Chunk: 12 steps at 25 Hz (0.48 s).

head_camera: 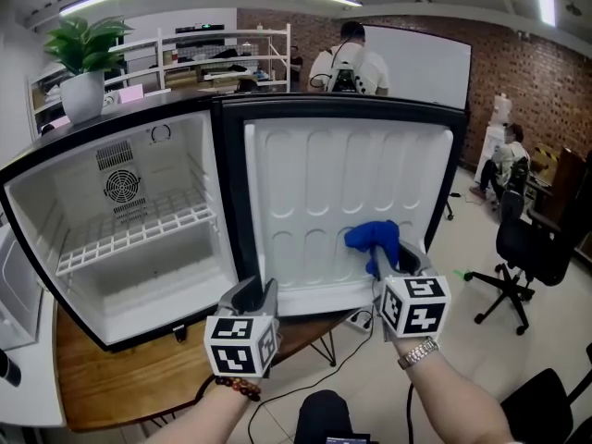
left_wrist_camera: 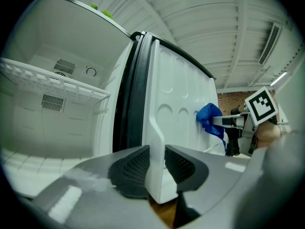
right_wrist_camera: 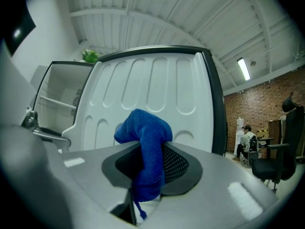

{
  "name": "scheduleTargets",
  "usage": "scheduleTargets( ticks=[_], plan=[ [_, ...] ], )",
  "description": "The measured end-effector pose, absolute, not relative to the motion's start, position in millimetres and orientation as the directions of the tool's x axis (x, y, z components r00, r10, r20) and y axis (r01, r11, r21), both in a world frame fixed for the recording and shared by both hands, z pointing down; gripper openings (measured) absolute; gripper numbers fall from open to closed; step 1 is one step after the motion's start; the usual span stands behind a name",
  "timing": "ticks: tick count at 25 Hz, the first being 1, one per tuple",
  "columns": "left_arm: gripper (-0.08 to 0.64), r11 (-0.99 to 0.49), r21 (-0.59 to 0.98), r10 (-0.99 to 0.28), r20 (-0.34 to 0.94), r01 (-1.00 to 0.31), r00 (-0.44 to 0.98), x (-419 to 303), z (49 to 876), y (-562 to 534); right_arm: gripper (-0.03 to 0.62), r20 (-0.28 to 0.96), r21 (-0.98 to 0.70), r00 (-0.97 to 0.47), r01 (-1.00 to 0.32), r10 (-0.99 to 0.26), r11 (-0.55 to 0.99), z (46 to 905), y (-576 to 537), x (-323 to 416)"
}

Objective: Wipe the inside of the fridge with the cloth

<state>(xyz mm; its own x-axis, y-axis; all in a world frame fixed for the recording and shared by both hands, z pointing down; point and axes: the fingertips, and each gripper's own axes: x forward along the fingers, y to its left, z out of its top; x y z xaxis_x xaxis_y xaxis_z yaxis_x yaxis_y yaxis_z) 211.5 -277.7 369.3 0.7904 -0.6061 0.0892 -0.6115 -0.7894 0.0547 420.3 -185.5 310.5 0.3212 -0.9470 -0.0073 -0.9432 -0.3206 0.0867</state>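
The small fridge (head_camera: 37,213) stands open, its door (head_camera: 342,178) swung out to the right with the white ribbed liner facing me. My left gripper (head_camera: 257,294) is shut on the door's lower inner edge (left_wrist_camera: 155,142), which sits between the pads (left_wrist_camera: 136,168). My right gripper (head_camera: 384,259) is shut on a blue cloth (head_camera: 375,239), and the cloth (right_wrist_camera: 145,142) bunches against the lower part of the door liner (right_wrist_camera: 152,89). In the left gripper view the cloth (left_wrist_camera: 209,118) shows at the right, on the liner.
A wire shelf (head_camera: 139,229) crosses the fridge cavity. A potted plant (head_camera: 85,63) sits on top. The fridge rests on a wooden table (head_camera: 120,377). Black office chairs (head_camera: 527,248) stand to the right, a person (head_camera: 350,63) behind the door, another (head_camera: 504,160) seated far right.
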Motion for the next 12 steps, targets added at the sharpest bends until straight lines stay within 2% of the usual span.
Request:
scheduleTargets(
  ticks=[12],
  plan=[
    [0.107,-0.787,0.059,-0.608,0.09,-0.614,0.789,211.0,369.8,-278.0,0.1,0.003,0.062,0.424,-0.904,-0.905,-0.423,313.2,-157.2,470.5]
  ],
)
